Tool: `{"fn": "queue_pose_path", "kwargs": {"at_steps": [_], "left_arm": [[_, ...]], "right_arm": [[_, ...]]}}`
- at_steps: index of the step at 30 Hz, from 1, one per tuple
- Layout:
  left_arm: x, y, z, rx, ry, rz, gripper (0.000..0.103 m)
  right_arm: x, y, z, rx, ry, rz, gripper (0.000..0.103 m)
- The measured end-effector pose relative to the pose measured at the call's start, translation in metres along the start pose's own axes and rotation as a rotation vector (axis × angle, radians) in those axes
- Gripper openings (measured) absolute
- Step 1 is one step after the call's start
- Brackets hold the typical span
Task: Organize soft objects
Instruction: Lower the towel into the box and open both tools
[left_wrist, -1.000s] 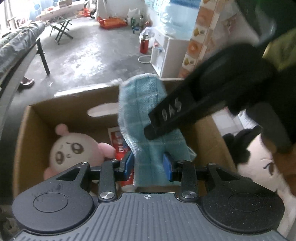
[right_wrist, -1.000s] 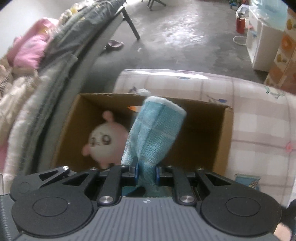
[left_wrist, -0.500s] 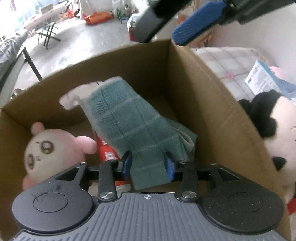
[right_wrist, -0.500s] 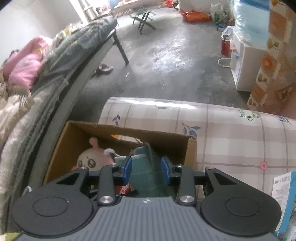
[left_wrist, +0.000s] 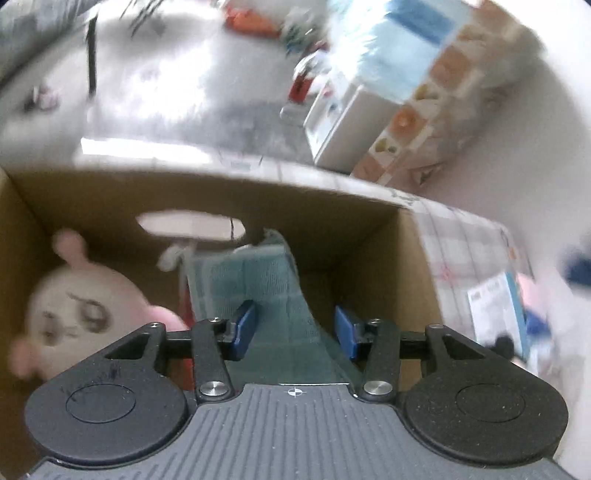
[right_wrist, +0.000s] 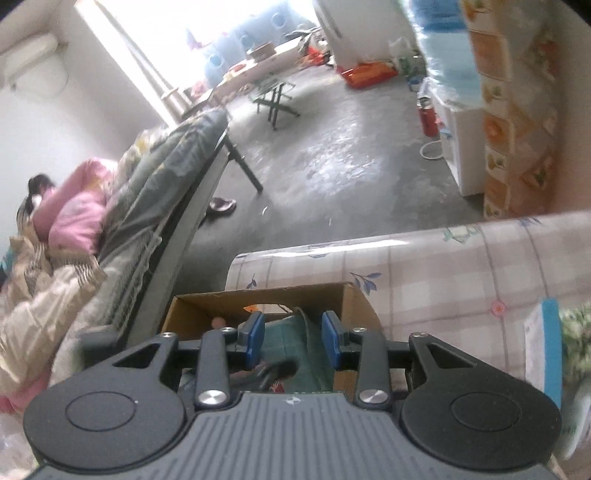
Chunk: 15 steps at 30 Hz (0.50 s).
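Note:
A teal cloth (left_wrist: 258, 280) lies loose in the cardboard box (left_wrist: 332, 210), draped up toward the back wall. A pink round plush (left_wrist: 81, 302) sits in the box's left part. My left gripper (left_wrist: 294, 330) hangs open just above the cloth, and its blue pads do not press on it. The left wrist view is blurred. My right gripper (right_wrist: 291, 339) stands open higher up and nearer, over the box (right_wrist: 207, 306). The cloth (right_wrist: 314, 373) shows far below between its pads.
A red packet (left_wrist: 186, 295) lies under the cloth's left edge. The box rests on a checked floral cover (right_wrist: 443, 273). A blue-and-white pack (right_wrist: 543, 343) lies to the right. A bed heaped with bedding (right_wrist: 92, 240) runs along the left, with bare concrete floor beyond.
The right gripper let go of the cloth and rose back from the box. The cloth dropped into the box. The left gripper's jaws widened and it shifted over the box.

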<state>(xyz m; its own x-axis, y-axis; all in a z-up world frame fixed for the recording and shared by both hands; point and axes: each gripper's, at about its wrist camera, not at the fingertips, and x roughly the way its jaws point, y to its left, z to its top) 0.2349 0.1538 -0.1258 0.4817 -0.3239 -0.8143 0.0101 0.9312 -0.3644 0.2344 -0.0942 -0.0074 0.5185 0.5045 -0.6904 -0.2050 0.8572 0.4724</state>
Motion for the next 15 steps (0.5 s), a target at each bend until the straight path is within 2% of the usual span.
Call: {"fn": "queue_pose_path", "kwargs": {"at_steps": [3,9,15], "left_arm": [[0.024,0.005,0.001,-0.057,0.029,-0.039,0.045],[0.049,0.008,-0.003,-0.089,0.053,-0.068,0.045],[0.044,0.023,-0.002,-0.207,0.045,-0.117,0.053]], "right_arm": [[-0.011,-0.010,-0.010,0.028,-0.015,-0.008,0.037],[-0.024,-0.037,-0.028,0.098,-0.017,-0.027,0.037],[-0.030,-0.055,-0.037,0.144,-0.022,-0.042,0.037]]}}
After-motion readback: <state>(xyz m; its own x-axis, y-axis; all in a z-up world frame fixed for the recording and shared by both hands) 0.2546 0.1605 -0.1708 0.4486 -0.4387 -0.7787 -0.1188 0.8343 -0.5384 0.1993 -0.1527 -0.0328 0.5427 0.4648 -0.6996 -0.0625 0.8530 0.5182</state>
